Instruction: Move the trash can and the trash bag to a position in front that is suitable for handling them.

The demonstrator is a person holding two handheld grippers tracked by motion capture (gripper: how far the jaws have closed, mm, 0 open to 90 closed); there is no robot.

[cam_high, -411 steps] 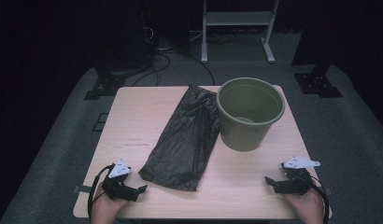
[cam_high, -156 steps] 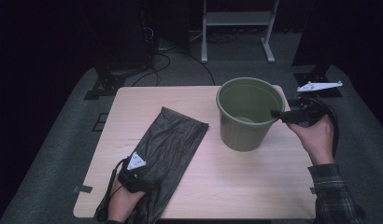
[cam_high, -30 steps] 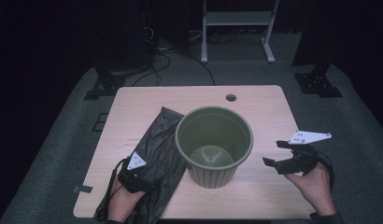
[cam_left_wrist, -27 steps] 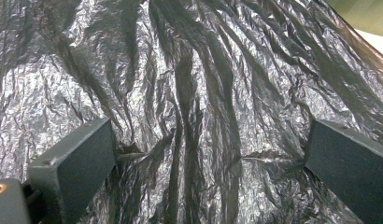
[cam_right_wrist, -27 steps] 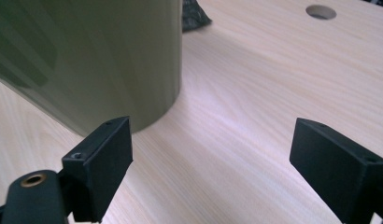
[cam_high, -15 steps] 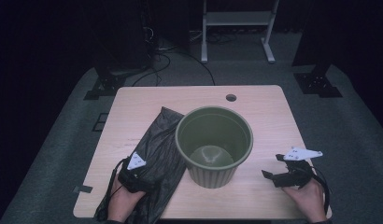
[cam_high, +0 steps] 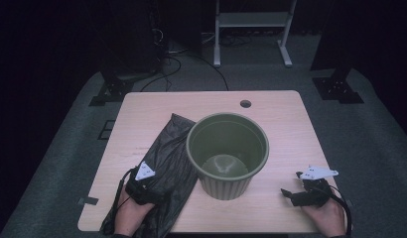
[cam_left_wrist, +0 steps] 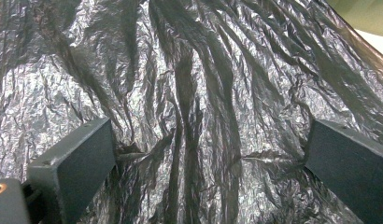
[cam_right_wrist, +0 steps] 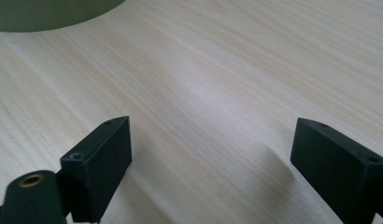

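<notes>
1. While the left gripper [cam_left_wrist: 199,163] rests wide open on the black bag [cam_left_wrist: 194,84], lower left in the high view, nothing is pinched.
2. Thin, soft, slippery film: pinch a raised crease.
3. Right gripper [cam_right_wrist: 210,158], lower right, is open and empty beside the green pot [cam_high: 227,153].

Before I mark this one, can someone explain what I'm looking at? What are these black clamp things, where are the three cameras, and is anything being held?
A person holds a two-jaw hand tool in each hand. The high view looks down on the wooden table; the other two cameras ride on the tools and look along their black jaws. On the table stand a green bucket and, touching its left side, a crumpled black plastic bag. The left gripper rests on the bag, jaws apart with plastic between them, not clamped. The right gripper is open over bare wood, holding nothing.
</notes>
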